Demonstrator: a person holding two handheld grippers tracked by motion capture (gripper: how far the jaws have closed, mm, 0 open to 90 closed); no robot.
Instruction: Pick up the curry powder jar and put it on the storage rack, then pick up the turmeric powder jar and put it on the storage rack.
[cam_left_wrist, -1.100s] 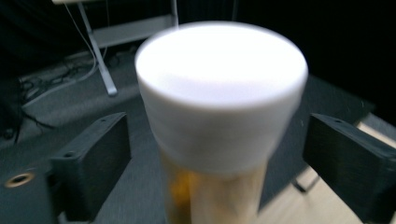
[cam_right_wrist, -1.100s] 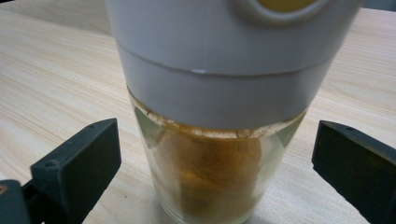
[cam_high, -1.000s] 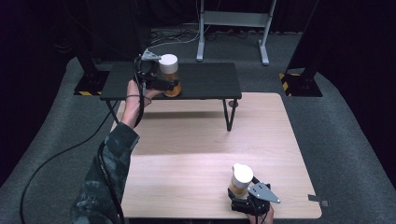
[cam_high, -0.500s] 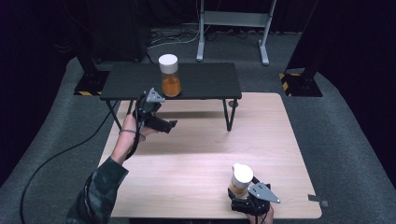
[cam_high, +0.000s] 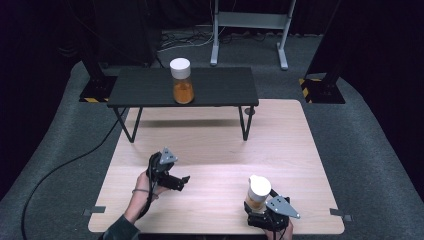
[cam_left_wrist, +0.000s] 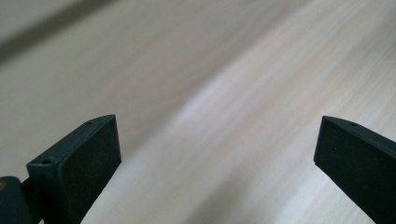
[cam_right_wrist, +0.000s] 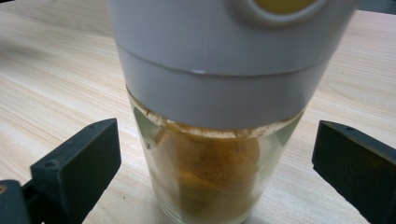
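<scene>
My left hand-held gripper (cam_high: 182, 180) hangs released over the bare tabletop (cam_high: 210, 150). My right hand-held gripper (cam_right_wrist: 215, 154) is released around a spice jar (cam_right_wrist: 219, 116); another jar (cam_high: 182, 80) stands on the black shelf (cam_high: 220, 87).

The pale wooden tabletop (cam_high: 210, 150) lies bare across its whole middle, a wide lane between the small black bench-like shelf (cam_high: 220, 87) at the far edge and the two grippers near the front. Under that shelf there's a gap between its thin black legs, low but open. On top, a clear jar of orange powder with a white lid (cam_high: 181, 80) stands left of centre; the shelf's right half is free. The left gripper (cam_left_wrist: 217, 154), jaws spread, faces nothing but bare wood. The right gripper (cam_right_wrist: 215, 154) has a second white-capped jar of orange powder (cam_right_wrist: 210, 116) standing between its spread jaws, blocking the way forward, with a sliver of daylight either side.
</scene>
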